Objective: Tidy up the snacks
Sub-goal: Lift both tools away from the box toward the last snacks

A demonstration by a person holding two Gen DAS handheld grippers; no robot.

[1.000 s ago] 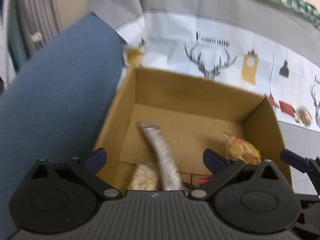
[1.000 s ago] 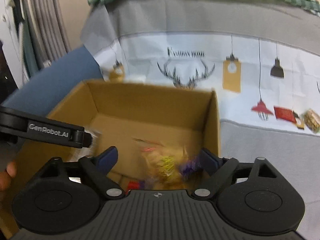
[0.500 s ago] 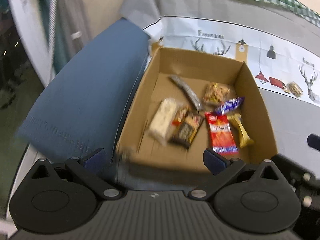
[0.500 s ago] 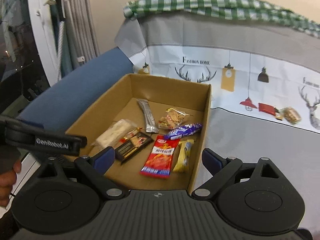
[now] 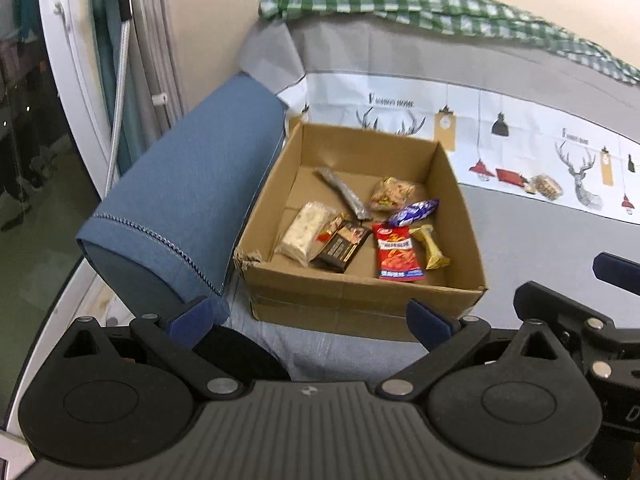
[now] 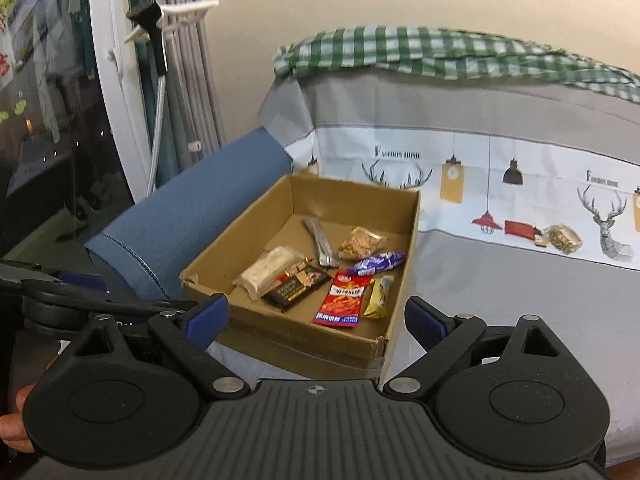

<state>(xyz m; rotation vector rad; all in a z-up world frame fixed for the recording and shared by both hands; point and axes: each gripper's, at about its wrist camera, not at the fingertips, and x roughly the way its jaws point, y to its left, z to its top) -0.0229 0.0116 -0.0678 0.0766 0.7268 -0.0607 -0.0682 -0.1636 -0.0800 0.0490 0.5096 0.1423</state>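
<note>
Lying ahead of both spread, empty claws (image 5: 308,318) (image 6: 316,318): snack-filled box (image 5: 360,292).

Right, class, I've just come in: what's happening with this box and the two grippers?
A person holds a gripper in each hand; the left gripper and right gripper are both open and empty, short of the cardboard box on the sofa. Seven packaged snacks lie inside, including a red packet. Two more snacks lie outside.

Cardboard box (image 5: 360,292): one
Snack packets in the box: seven
Red packet (image 5: 397,253): one
Yellow bar (image 5: 430,246): one
Purple wrapper (image 5: 414,211): one
Silver stick (image 5: 344,193): one
Snack outside the box (image 5: 546,187): one
Blue cushion (image 5: 188,204): one
</note>
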